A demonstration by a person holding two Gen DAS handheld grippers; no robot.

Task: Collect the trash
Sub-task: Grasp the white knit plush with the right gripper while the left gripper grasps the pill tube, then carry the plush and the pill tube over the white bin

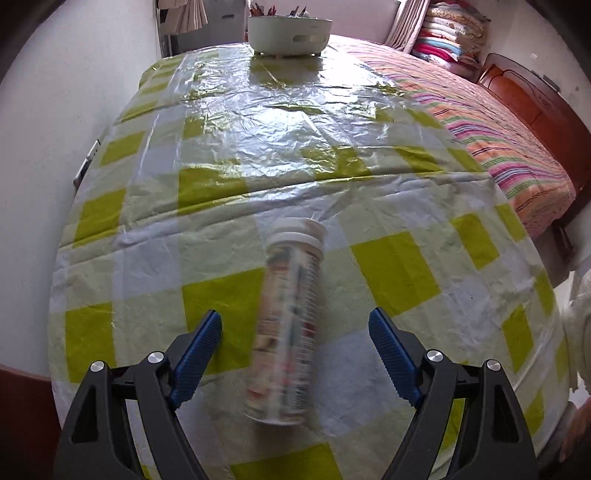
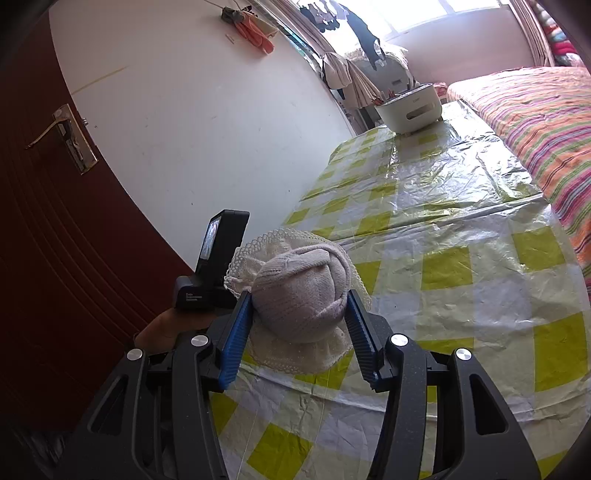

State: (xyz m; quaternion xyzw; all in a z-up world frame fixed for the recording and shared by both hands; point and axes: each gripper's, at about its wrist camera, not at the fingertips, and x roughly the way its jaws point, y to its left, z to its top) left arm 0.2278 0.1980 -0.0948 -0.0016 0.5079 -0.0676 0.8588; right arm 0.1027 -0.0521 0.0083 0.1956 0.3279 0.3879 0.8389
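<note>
A white tablet tube (image 1: 286, 325) with a white cap and a printed label lies lengthwise on the green-checked tablecloth (image 1: 399, 266), blurred by motion. My left gripper (image 1: 295, 325) is open, its blue pads on either side of the tube and apart from it. In the right wrist view my right gripper (image 2: 299, 299) is shut on a rolled-up grey-white sock with a lace cuff (image 2: 301, 295), held just above the table's near left corner. A white bin (image 1: 290, 31) with trash in it stands at the table's far end; it also shows in the right wrist view (image 2: 410, 109).
A striped bedspread (image 1: 498, 122) borders the table on the right. A white wall (image 2: 184, 110) and a dark red door (image 2: 55, 221) are on the left. The left gripper's black body and screen (image 2: 214, 266) sits beside the sock.
</note>
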